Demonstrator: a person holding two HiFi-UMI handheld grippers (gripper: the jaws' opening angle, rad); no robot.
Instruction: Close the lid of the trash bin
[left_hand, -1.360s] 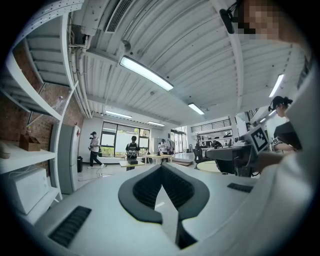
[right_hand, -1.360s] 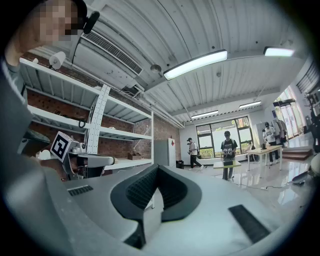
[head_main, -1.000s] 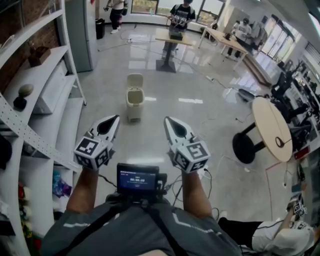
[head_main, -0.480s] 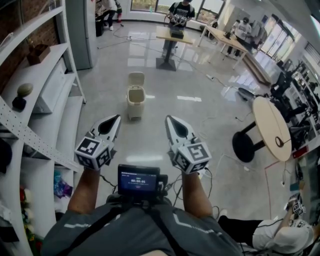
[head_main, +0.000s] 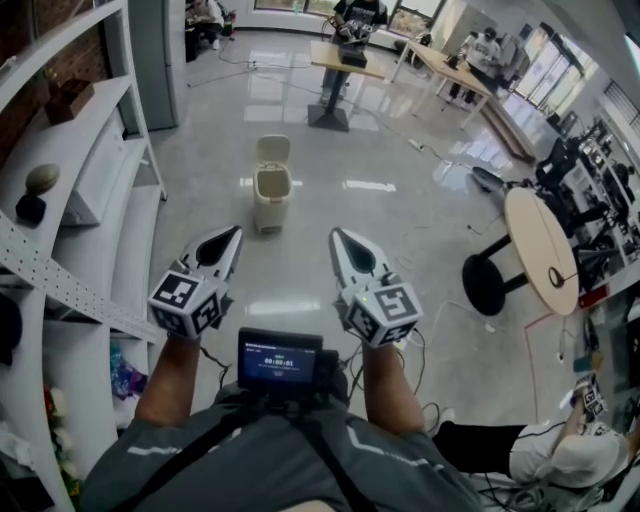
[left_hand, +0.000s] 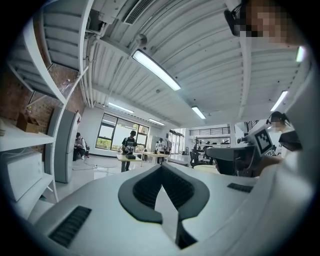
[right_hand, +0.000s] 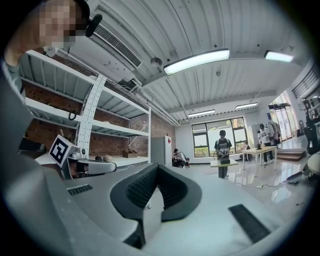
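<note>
The trash bin (head_main: 271, 200) is seen on the floor at twelve o'clock, lid (head_main: 272, 150) raised. Left hand-held gripper (head_main: 228, 238) and right hand-held gripper (head_main: 338, 243) are held closed, empty. Approach is judged the step; a nearer reach is needed.

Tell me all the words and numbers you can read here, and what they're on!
Nothing here reads clearly.
Screen on the person's chest: digits, too small to read.
Left marker cube and right marker cube: square patterns only, no words.
Red sign on the grey cabinet: too small to read.
</note>
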